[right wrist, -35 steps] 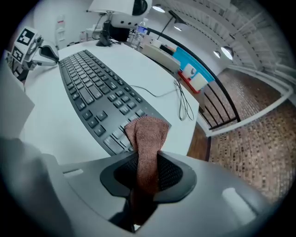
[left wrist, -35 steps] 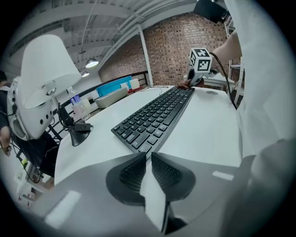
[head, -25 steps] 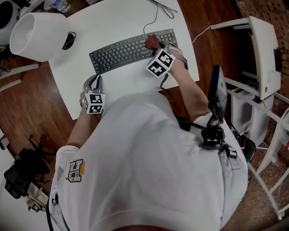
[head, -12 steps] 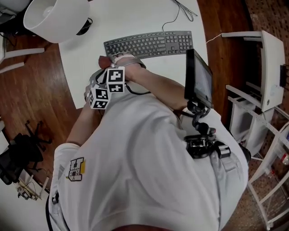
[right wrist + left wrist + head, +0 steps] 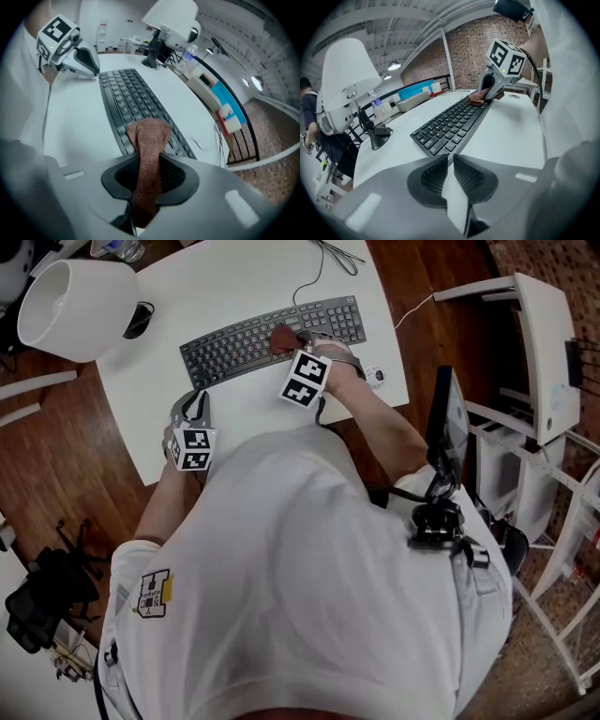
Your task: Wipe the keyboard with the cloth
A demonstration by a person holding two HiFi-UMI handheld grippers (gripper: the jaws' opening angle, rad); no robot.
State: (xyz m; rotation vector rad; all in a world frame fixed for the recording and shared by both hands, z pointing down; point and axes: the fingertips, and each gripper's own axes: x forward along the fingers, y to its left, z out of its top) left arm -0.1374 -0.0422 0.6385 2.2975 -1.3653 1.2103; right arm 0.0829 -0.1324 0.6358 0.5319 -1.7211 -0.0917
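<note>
The left gripper (image 5: 192,409) is held low by the near left part of the table (image 5: 234,277). Its jaws are pressed together and nothing is held between them. The left end of the keyboard (image 5: 244,345) lies just in front of this gripper and is not touched by it. Farther right, the brown cloth (image 5: 284,337) is pinched tight between the jaws of the right gripper (image 5: 292,345). The loose end of the cloth sticks out just past the jaw tips and is laid on the keys. So the wiping is judged to be going on now. How many keys have been cleaned cannot be told, because no key looks different from the others. A long row of keys is seen to the left of the cloth and a shorter part to its right, so more rubbing is most likely needed on both sides. The whole keyboard, and the spot along it where the cloth sits, is shown only in the head view. From there the jaws are hidden under the marker cubes. In the left gripper view the shut, empty jaws are shown, with the right gripper far ahead at the other end of the keys. In the right gripper view the cloth squeezed between the pads is seen up close.
</note>
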